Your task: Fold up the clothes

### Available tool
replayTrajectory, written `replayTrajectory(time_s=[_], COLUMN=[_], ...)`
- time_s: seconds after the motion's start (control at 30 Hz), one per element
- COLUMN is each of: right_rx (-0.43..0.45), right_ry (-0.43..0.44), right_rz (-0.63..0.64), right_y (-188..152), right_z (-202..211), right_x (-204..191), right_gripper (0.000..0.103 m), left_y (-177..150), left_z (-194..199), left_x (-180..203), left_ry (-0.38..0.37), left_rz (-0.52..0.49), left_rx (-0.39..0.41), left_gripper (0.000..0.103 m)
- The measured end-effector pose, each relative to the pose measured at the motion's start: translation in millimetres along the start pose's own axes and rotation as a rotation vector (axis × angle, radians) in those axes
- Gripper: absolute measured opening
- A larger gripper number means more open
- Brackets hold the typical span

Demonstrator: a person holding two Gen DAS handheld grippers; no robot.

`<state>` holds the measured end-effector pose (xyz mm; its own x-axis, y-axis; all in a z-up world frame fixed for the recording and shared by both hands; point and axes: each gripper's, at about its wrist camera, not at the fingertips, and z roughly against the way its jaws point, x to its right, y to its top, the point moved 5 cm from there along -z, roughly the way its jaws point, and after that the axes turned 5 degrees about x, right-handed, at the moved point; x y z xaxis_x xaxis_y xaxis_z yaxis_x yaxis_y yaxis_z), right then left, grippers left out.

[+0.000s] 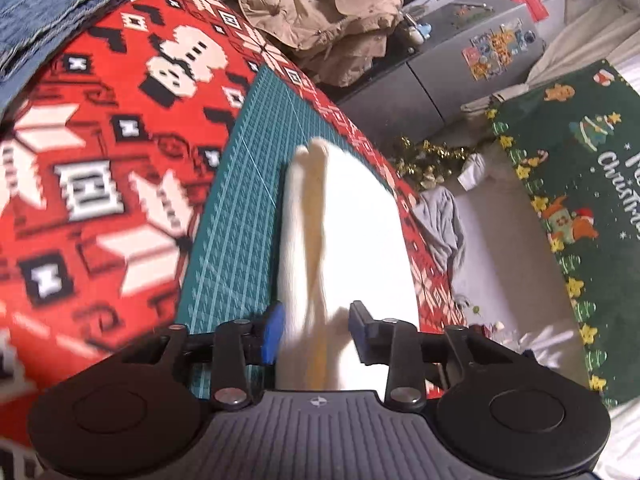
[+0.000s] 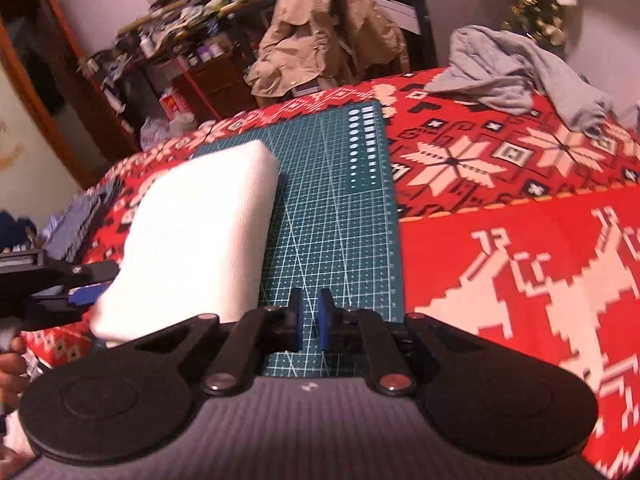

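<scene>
A folded white cloth (image 1: 352,220) (image 2: 200,220) lies flat on a green cutting mat (image 1: 240,200) (image 2: 340,200), along the mat's edge. My left gripper (image 1: 316,332) stands open, its blue pads apart on either side of the cloth's near end, where the folded layers show. From the right wrist view, the left gripper's fingertip (image 2: 82,296) sits at the cloth's near left corner. My right gripper (image 2: 310,320) hovers over bare mat beside the cloth. It is shut down to a thin slit, with nothing between its pads.
A red patterned cover (image 1: 100,160) (image 2: 520,260) lies under the mat. Folded denim (image 1: 52,8) (image 2: 80,216) sits beyond the white cloth. A crumpled grey garment (image 2: 516,72) lies at the far right corner. A beige jacket (image 2: 324,32) hangs behind.
</scene>
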<state>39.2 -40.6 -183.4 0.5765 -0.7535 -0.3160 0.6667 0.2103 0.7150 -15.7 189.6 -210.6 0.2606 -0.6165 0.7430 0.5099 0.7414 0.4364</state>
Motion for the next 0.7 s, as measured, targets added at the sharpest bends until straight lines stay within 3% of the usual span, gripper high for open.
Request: replayTrajectory(time_s=[0.2, 0.27, 0.47, 0.63, 0.7], right_rx=[-0.017, -0.011, -0.016, -0.023, -0.019], right_ry=[0.063, 0.064, 0.058, 0.028, 0.024], right_rz=[0.073, 0.130, 0.252, 0.242, 0.251], right_y=[-9.7, -13.2, -23.7, -26.9, -26.1], right_z=[-7.9, -3.5, 16.3, 24.7, 27.0], right_x=[-24.0, -33.9, -52.1, -45.2, -40.3], right_gripper=[0.006, 0.003, 0.000, 0.003, 0.009], left_y=[-15.7, -17.2, -18.2, -21.1, -22.8], left_z=[-3.7, -3.6, -0.9, 5.2, 9.4], left_x=[4.5, 5.3, 11.8, 20.2, 25.8], left_ry=[0.048, 0.064, 0.110, 0.149, 0.164], left_rz=[-0.070, -0.090, -0.124, -0.171, -0.202], left_rx=[-0.013, -0.016, -0.027, -0.026, -0.024], left_gripper=[0.038, 0.032, 0.031, 0.028, 0.028])
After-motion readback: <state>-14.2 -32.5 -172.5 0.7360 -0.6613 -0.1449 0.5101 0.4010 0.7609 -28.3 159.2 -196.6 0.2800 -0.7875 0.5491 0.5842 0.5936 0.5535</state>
